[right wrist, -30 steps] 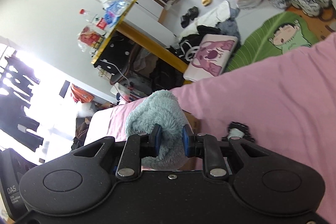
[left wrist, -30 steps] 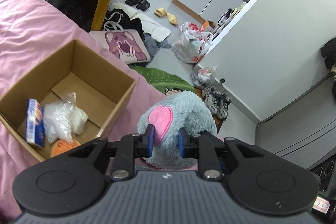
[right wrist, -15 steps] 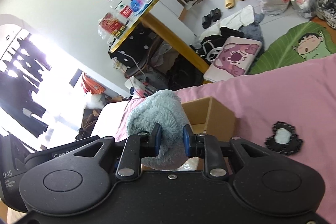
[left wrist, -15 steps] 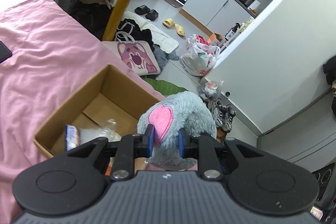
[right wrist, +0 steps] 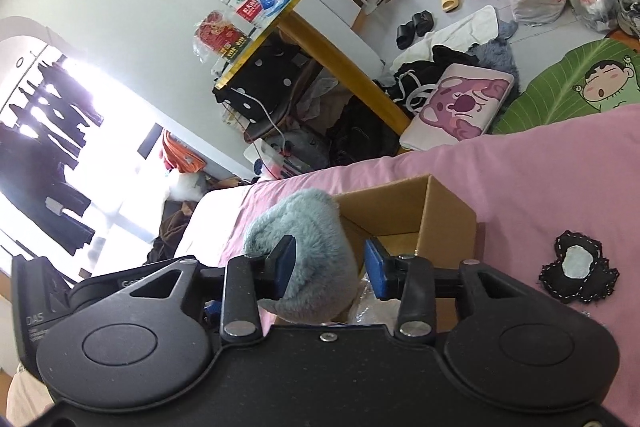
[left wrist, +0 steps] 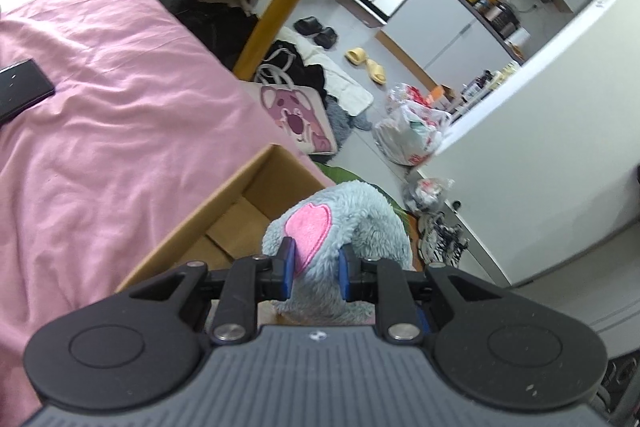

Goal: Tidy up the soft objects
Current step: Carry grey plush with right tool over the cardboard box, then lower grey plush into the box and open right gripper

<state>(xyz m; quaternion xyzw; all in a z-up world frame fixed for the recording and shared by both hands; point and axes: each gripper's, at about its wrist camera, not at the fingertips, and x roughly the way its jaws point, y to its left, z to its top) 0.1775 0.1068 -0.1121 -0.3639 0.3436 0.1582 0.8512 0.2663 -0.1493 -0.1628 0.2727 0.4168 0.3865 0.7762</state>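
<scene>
Blue-grey plush toy hangs over the open cardboard box on the pink bed, left hand-held gripper clamped on it, right hand-held gripper spread apart; drop pending, black felt patch beside box seemingly left.

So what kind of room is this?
Probably a small lived-in flat, bedroom and kitchen in one. There's a bed with a pink sheet, kitchen cabinets at the back, and slippers and clothes on the floor.
</scene>
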